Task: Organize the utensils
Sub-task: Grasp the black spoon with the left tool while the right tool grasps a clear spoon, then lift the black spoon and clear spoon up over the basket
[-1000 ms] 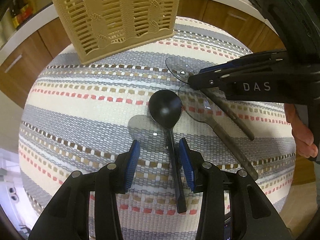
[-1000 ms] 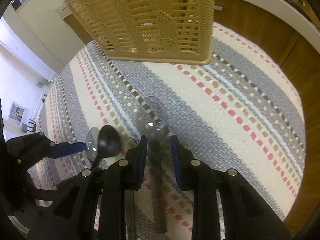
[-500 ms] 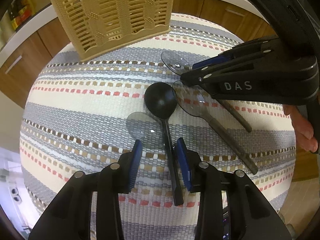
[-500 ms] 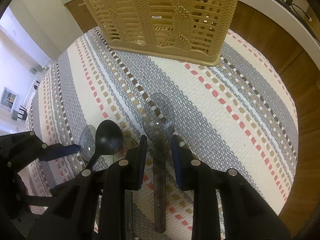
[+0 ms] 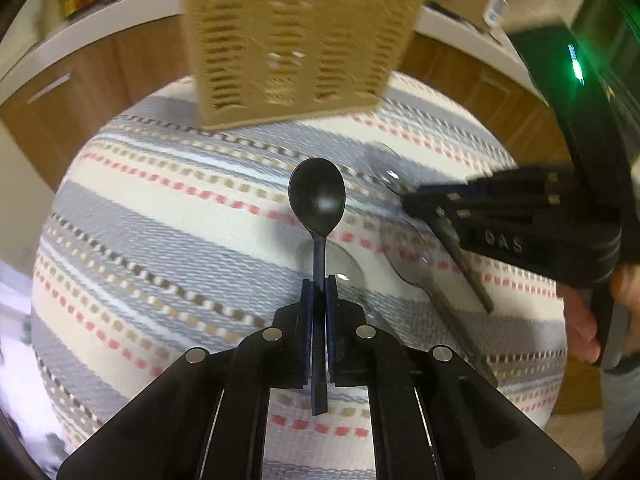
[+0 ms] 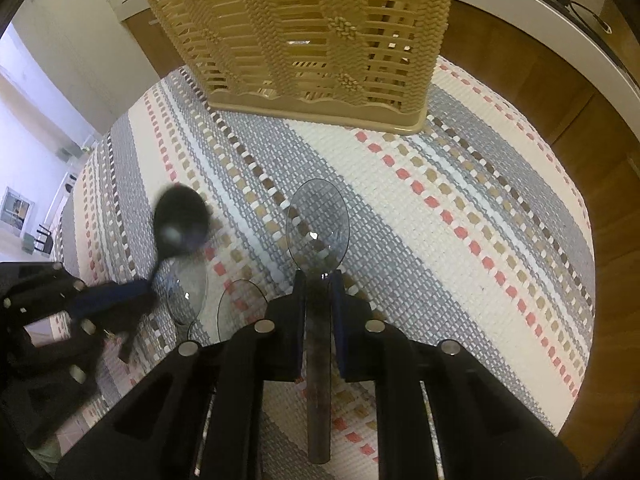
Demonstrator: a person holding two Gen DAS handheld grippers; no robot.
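My left gripper [image 5: 319, 284] is shut on the handle of a black spoon [image 5: 317, 196], which it holds a little above the striped mat [image 5: 160, 240], bowl pointing away. In the right wrist view that spoon [image 6: 182, 228] and the left gripper [image 6: 148, 292] are blurred at the left. My right gripper [image 6: 319, 280] has its jaws closing, the pads against the handle of a clear spoon [image 6: 318, 224] that lies along the fingers. A beige slatted basket [image 5: 296, 48] [image 6: 320, 40] stands at the mat's far side, beyond both grippers.
Two more clear spoons [image 6: 188, 292] [image 6: 240, 308] lie on the mat [image 6: 460, 220] between the grippers. A person's hand [image 5: 580, 320] holds the right tool. Wooden cabinets [image 5: 100, 80] and a white counter edge ring the round table.
The left jaws closed on the black spoon's handle and lifted it off the mat toward the basket. The right jaws narrowed onto the clear spoon's handle.
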